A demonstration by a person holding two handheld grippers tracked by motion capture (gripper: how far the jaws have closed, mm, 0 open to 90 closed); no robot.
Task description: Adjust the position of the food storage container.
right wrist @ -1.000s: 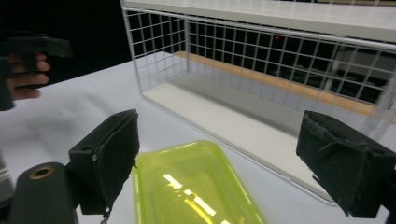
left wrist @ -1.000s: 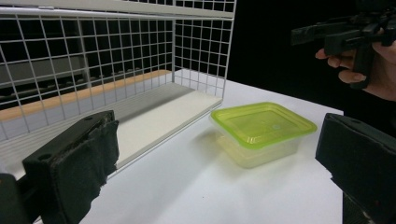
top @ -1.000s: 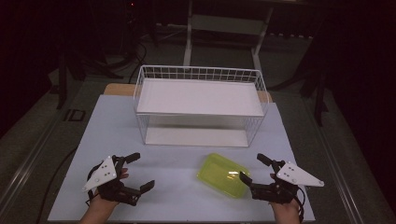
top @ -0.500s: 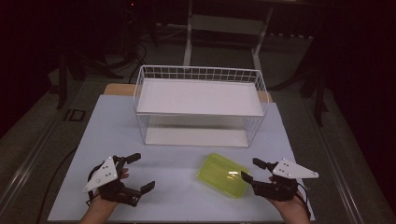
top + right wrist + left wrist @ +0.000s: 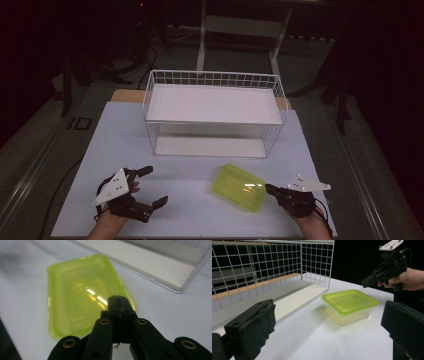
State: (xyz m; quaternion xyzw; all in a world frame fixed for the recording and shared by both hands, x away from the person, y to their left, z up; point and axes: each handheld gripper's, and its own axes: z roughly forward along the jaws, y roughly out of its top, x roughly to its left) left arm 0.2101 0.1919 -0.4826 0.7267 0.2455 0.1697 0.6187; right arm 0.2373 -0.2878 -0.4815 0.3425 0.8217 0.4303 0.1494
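Observation:
A yellow-green lidded plastic container [image 5: 239, 187] [image 5: 350, 300] [image 5: 80, 297] lies on the white table, in front of the wire basket. My right gripper [image 5: 270, 189] [image 5: 120, 300] is shut: its jaws have just been closing and now meet with nothing between them. Its tip hovers at the container's right edge, low over the lid. From the left gripper view, the right gripper [image 5: 368, 281] hangs just above the container's far rim. My left gripper [image 5: 155, 186] [image 5: 327, 335] rests open and empty on the table, left of the container.
A white wire basket [image 5: 212, 73] [image 5: 262, 265] holding two white shelf boards [image 5: 160, 262] stands across the back of the table [image 5: 190, 175]. Bare table top lies between the two grippers. Dark floor surrounds the table.
The right gripper's jaws went from wide open to shut, and the gripper sank toward the table beside the container. The left gripper and the container stayed put.

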